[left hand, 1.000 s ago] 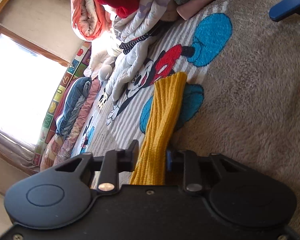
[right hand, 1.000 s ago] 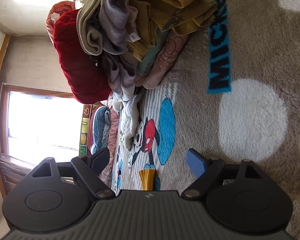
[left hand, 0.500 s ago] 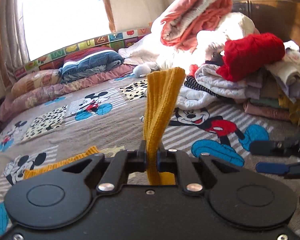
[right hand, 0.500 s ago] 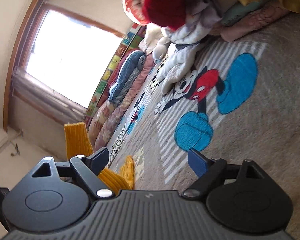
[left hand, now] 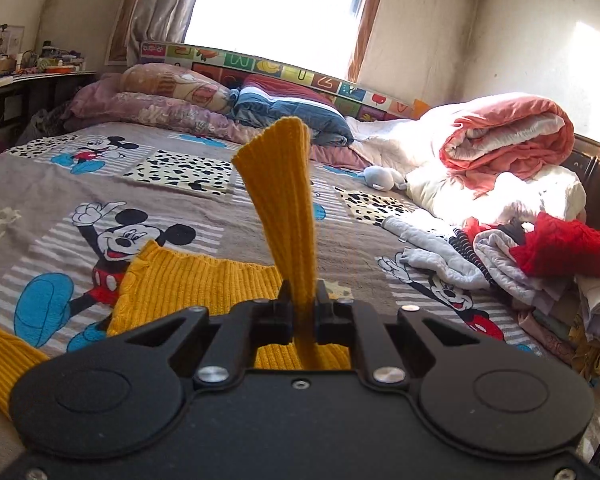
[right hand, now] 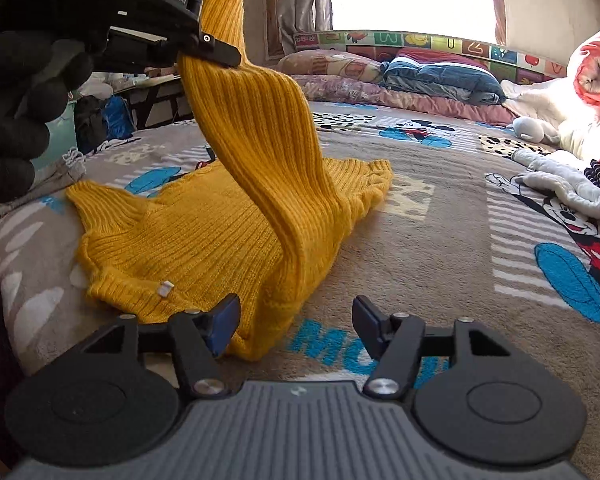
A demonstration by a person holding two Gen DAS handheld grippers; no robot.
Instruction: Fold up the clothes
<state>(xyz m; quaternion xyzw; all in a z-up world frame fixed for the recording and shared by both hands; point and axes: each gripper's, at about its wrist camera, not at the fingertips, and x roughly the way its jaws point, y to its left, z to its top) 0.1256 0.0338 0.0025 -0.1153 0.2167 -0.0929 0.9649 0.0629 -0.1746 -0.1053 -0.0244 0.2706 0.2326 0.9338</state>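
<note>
the left claw (left hand: 300, 310) was clamped shut on a sleeve (left hand: 280, 208) of the yellow sweater (right hand: 204, 232), with the cuff standing up past the fingers toward 12 o'clock in the left wrist view. in the right wrist view the same claw (right hand: 210, 46) sat high at 10 o'clock, held by a black-gloved hand (right hand: 24, 92), and the sleeve ran as a long ribbed band from that pinch down toward 6 o'clock, meeting the sweater's body near the right claw.

the rest of the sweater lay spread on the bed's mickey blanket (right hand: 440, 248), its body stretching from about 9 o'clock to the centre of the right view, a small white tag (right hand: 165, 289) showing near its lower edge.

the right claw (right hand: 296, 322) was open and held nothing. its left finger (right hand: 222, 322) was just beside the sweater's near fold, which bulged into the gap between the fingers.

the relation that mattered was the sleeve's long axis: raised and slanting from the shoulder at the near side up to 10 o'clock. judging by that, the left claw looked placed to carry the sleeve across the body, while the right claw was nearer the shoulder and hem and could pin or grip there.

a heap of unfolded clothes (left hand: 540, 256) waited at 3 o'clock in the left view, well apart.
</note>
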